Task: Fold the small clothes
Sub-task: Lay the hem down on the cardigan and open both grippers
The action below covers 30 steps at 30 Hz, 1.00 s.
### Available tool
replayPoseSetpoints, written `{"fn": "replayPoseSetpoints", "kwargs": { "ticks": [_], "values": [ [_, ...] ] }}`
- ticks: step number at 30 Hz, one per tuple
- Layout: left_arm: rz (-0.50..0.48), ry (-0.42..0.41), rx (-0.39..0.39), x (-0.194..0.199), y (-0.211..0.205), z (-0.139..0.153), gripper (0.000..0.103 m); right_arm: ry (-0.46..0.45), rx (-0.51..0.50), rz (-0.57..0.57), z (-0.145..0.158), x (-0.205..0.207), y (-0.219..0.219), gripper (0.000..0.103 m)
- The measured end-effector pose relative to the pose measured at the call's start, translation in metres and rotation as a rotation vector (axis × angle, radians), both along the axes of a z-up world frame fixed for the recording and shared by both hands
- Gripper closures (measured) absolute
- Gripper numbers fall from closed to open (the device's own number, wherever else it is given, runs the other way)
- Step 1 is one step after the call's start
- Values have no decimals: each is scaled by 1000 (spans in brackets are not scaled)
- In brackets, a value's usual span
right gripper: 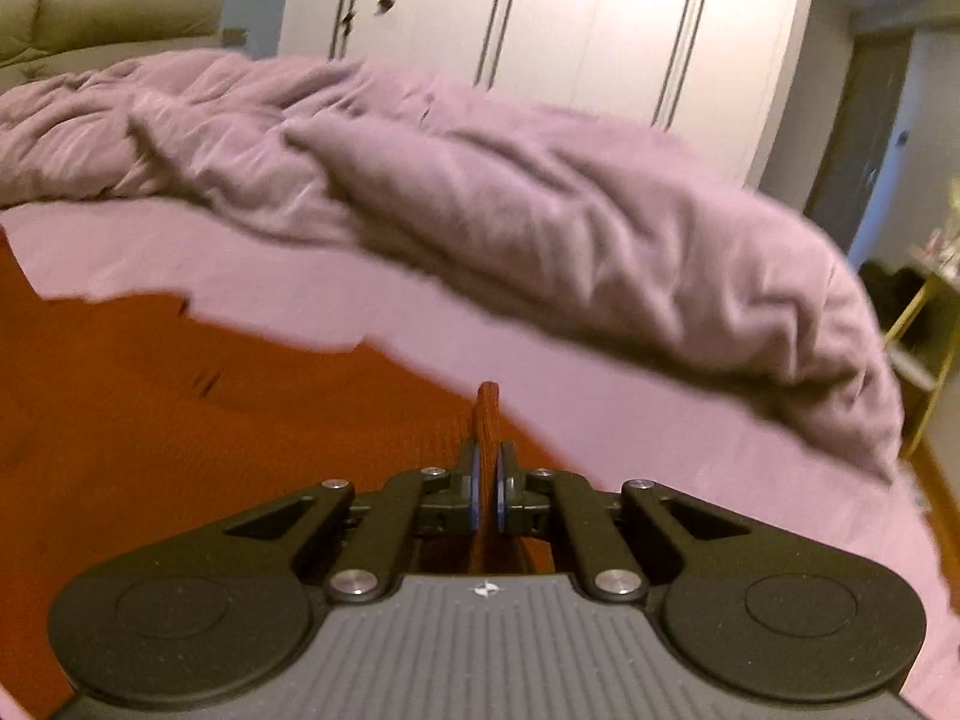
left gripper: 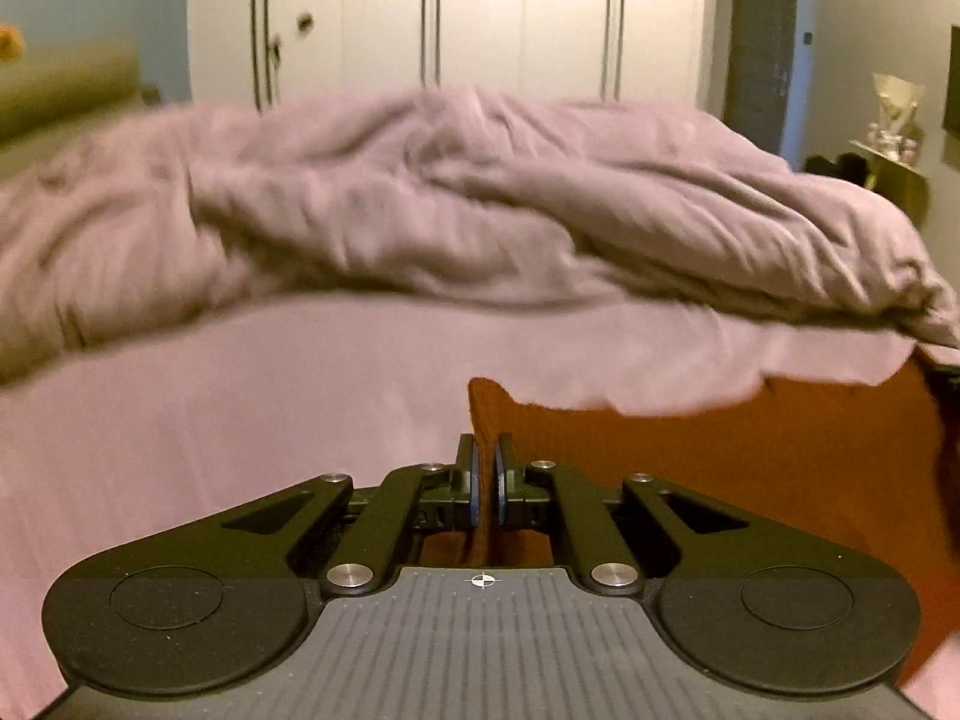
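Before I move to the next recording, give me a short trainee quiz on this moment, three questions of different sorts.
1. True or false: both the left gripper and the right gripper are shut on the orange garment.
2. Multiple choice: the rumpled blanket lies (A) on the bed beyond the garment, (B) on top of the garment, (C) on the floor.
3. Fill in: behind the bed stands a white ____ with long vertical handles.

Key: 1 true; 2 A; 3 wardrobe.

Ribbed rust-orange knit garment (left gripper: 720, 456); matt lilac cotton sheet (left gripper: 240, 408)
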<state>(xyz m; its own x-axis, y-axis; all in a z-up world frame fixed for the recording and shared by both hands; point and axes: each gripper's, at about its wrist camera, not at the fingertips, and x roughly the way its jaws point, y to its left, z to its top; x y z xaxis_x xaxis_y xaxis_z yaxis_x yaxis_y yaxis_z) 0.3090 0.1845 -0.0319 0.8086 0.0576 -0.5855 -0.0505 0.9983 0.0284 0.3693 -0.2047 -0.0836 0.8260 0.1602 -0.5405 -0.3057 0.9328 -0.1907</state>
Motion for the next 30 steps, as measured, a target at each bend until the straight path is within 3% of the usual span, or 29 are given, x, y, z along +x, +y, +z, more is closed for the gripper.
{"fn": "replayPoseSetpoints", "kwargs": {
  "ticks": [5,13,15,16,18,19,21,23,24,25,27,30],
  "values": [
    [66,-21,78,54,-10,-12,96,-58,-47,-110,2,54,25,99],
    [153,113,223,80,-24,-83,92,-8,-114,-217,-43,99,48,99],
    [160,139,229,76,-24,-91,84,10,-134,-236,-55,100,49,98],
    [170,146,234,74,-25,-92,71,13,-139,-238,-59,98,48,97],
    [193,124,228,65,-25,-86,58,15,-121,-263,-61,93,43,89],
    [201,112,205,62,-25,-81,51,6,-102,-281,-57,90,41,81],
    [215,91,128,54,-27,-70,49,-38,-57,-297,-48,78,40,72],
    [234,58,46,44,-34,-58,34,-78,-27,-273,-40,61,45,71],
    [244,34,11,40,-39,-56,16,-90,-6,-247,-37,51,50,71],
    [241,18,-17,36,-45,-55,7,-94,25,-210,-33,42,57,70],
    [226,9,-27,36,-58,-61,7,-89,100,-126,-30,20,75,65],
    [237,60,-18,44,-71,-82,7,-88,135,-10,-40,-9,109,59]
  ]
}}
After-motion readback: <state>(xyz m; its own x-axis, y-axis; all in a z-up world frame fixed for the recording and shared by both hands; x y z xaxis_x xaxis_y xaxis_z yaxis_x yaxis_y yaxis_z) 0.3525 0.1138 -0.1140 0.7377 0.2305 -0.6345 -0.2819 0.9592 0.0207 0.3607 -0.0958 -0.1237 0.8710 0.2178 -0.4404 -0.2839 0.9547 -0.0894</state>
